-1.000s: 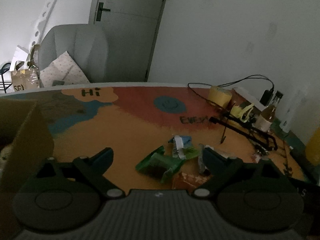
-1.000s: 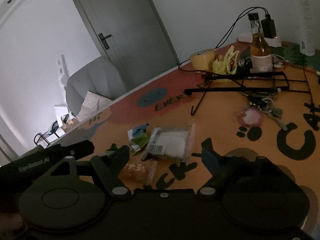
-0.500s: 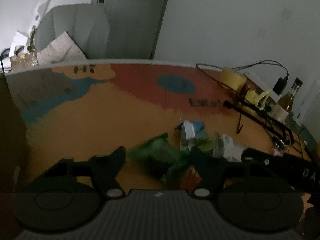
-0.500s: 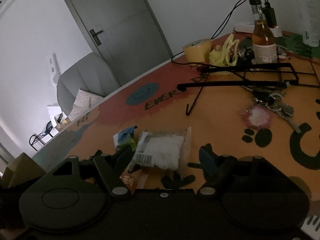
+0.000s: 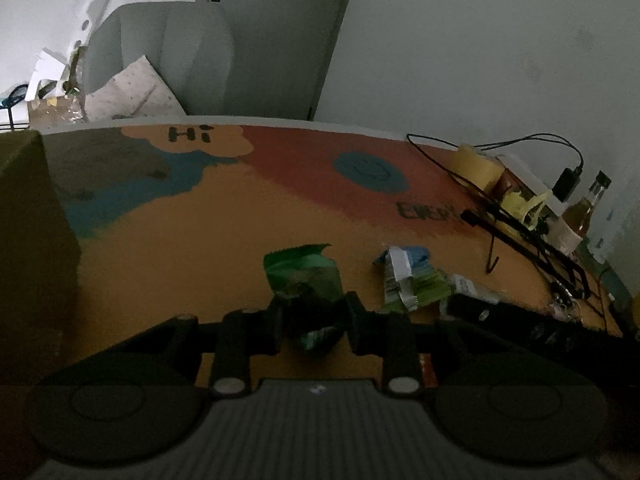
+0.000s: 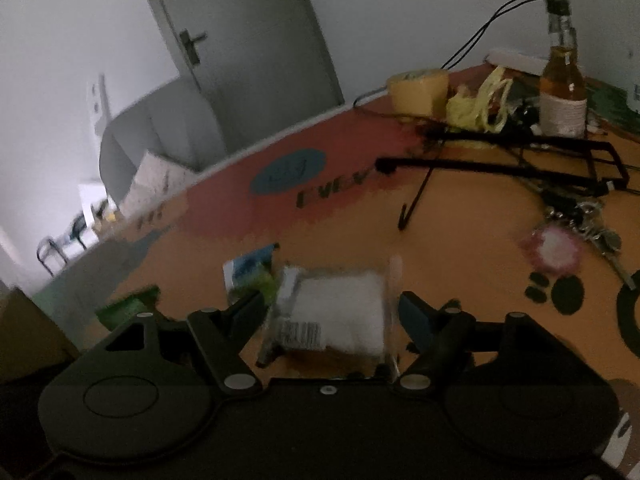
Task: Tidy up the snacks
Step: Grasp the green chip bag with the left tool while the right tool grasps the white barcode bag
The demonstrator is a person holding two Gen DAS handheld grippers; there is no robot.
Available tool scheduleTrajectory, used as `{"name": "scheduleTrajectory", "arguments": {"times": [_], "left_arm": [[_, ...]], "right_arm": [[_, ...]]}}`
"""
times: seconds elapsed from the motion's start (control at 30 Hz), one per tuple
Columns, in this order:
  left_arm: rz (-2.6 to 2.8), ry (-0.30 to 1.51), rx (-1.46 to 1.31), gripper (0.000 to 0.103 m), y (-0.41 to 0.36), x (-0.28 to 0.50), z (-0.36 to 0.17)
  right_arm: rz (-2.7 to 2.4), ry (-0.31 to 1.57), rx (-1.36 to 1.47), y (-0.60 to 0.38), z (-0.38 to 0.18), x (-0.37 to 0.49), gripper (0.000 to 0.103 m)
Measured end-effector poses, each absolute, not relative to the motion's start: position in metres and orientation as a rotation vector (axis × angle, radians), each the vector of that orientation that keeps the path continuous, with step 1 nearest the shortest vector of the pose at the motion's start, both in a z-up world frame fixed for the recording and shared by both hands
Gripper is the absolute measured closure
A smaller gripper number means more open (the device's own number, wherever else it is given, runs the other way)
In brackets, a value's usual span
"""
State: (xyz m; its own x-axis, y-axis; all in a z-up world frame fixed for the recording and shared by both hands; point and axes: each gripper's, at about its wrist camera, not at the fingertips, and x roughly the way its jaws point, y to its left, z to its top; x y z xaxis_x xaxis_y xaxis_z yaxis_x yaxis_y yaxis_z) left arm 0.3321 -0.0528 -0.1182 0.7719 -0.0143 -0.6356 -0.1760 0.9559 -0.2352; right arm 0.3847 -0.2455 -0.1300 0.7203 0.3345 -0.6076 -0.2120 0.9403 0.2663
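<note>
My left gripper (image 5: 316, 316) is shut on a green snack packet (image 5: 306, 276), which sticks up between the fingers above the orange table mat (image 5: 180, 248). A blue, white and green packet (image 5: 408, 276) lies just to its right. My right gripper (image 6: 334, 308) is open, its fingers on either side of a clear packet with white contents (image 6: 340, 312) lying on the mat. The blue and green packet (image 6: 252, 272) lies to the left of that. The green packet (image 6: 128, 306) shows at the left of the right wrist view.
A cardboard box (image 5: 28, 248) stands at the left edge. A black wire rack (image 6: 520, 160), a bottle (image 6: 564, 88), a yellow tape roll (image 6: 418, 90), yellow plastic (image 6: 486, 104) and keys (image 6: 588, 228) crowd the right side. A grey chair (image 5: 160, 64) stands behind the table.
My left gripper has closed on the green packet and raised it. My right gripper has moved forward so the clear white packet lies between its open fingers.
</note>
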Motion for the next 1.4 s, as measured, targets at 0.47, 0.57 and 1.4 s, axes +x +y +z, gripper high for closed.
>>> {"name": "scheduleTrajectory", "arguments": {"times": [0.47, 0.57, 1.4], "left_arm": [[0.058, 0.650, -0.283, 0.075, -0.057, 0.302, -0.094], [0.044, 0.635, -0.271, 0.075, -0.059, 0.293, -0.086], [0.083, 0.555, -0.271, 0.075, -0.019, 0.225, -0.036]], "right_arm": [[0.293, 0.670, 0.241, -0.266, -0.115, 0.351, 0.053], [0.292, 0.651, 0.244, -0.267, -0.107, 0.340, 0.053], [0.444, 0.554, 0.262, -0.225, -0.066, 0.289, 0.053]]}}
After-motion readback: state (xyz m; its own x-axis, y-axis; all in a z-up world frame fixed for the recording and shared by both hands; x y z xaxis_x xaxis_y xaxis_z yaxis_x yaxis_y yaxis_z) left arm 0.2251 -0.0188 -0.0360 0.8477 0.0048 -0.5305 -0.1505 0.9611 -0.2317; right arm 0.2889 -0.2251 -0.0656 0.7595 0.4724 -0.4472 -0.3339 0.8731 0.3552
